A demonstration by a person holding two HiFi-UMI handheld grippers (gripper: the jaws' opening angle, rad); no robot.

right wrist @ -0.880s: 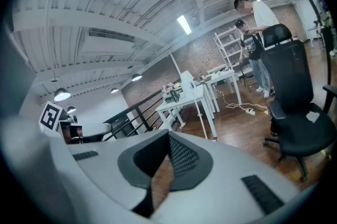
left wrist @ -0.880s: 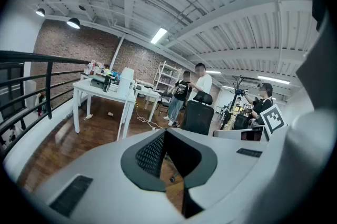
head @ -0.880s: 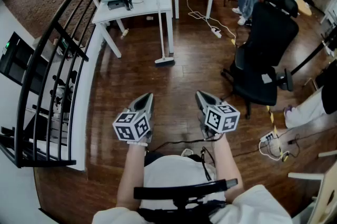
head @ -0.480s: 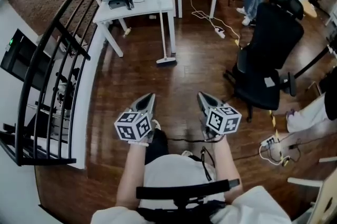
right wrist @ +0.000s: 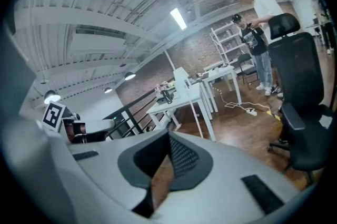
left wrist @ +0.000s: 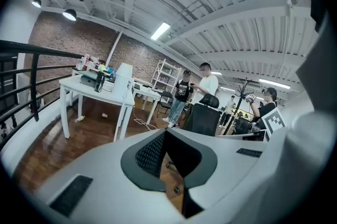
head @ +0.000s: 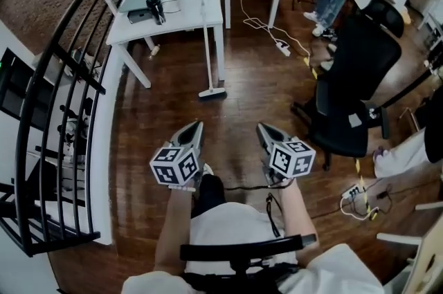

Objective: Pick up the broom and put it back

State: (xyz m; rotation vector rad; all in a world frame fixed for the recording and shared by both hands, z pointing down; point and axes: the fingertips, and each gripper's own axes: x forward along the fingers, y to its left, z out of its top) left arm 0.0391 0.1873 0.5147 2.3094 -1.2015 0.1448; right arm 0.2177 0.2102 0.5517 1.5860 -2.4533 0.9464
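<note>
Left gripper (head: 196,126), right gripper (head: 263,126): pale grey shells. Pads (left wrist: 152,154): dark grey, fine mesh pattern.
Cubes (head: 173,167): black-and-white square markers.
Floor (head: 235,113), under both grippers: glossy dark brown planks.
Broom (head: 207,43), ahead of left gripper: white handle, dark head.
Table (head: 187,12), behind broom: white.
Chair (head: 356,71), beyond right gripper: black.
Railing (head: 66,64), left of left gripper: black bars.

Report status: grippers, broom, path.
Left gripper and right gripper both shut, empty. Broom untouched, leaning on white table, head on floor. Office chair off right, not in the way.
</note>
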